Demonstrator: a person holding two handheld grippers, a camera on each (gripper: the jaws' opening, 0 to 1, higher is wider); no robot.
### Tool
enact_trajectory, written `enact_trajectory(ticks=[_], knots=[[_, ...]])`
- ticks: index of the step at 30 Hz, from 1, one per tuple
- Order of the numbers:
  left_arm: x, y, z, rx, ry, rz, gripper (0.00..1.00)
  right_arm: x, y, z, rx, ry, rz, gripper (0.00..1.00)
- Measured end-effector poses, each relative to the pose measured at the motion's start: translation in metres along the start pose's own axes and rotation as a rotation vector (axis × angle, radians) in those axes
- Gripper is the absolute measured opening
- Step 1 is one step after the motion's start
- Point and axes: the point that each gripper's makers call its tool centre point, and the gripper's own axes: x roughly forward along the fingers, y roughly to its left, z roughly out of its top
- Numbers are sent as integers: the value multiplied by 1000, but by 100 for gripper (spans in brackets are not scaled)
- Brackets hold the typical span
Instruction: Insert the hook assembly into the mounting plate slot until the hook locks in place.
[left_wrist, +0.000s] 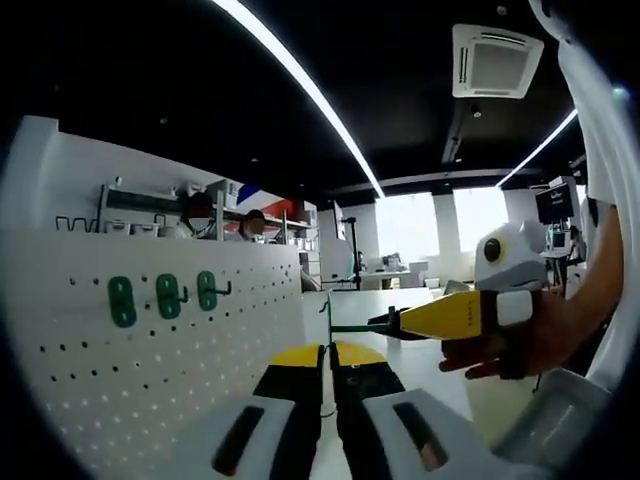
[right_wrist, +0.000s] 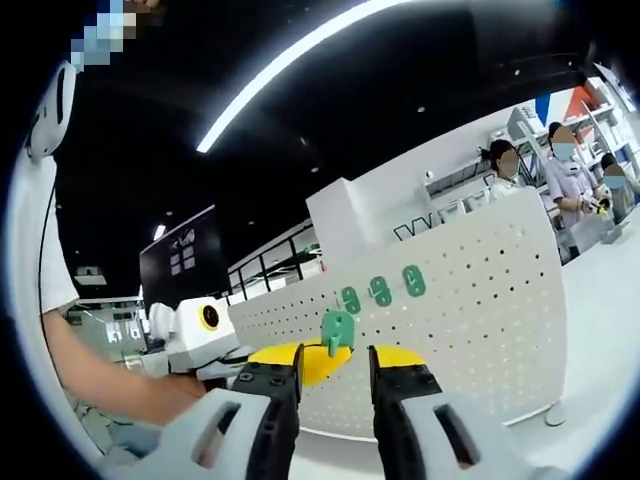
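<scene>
Just beyond the right gripper (right_wrist: 335, 385) fingers, which clamp the green hook (right_wrist: 337, 333), the pegboard (right_wrist: 480, 300) faces them; left gripper (left_wrist: 327, 385) fingers are nearly closed, seemingly empty.

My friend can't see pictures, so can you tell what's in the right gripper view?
A green hook is held up in front of a white pegboard that already carries three green hooks. The right gripper, black and yellow, rises from the bottom, and the left gripper reaches in from the left. Two people stand behind the board.
</scene>
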Motion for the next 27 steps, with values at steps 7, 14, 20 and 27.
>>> enact_trajectory(ticks=[7, 14, 20, 27], knots=[[1, -7, 0, -10, -5, -3, 2, 3, 0, 0, 0, 0, 0, 20], [5, -13, -1, -13, -8, -6, 2, 3, 0, 0, -7, -1, -1, 10], [7, -19, -1, -8, -6, -12, 2, 4, 0, 1, -8, -6, -5, 8], [5, -23, -5, -24, -6, -12, 2, 4, -4, -3, -9, 8, -19, 4]])
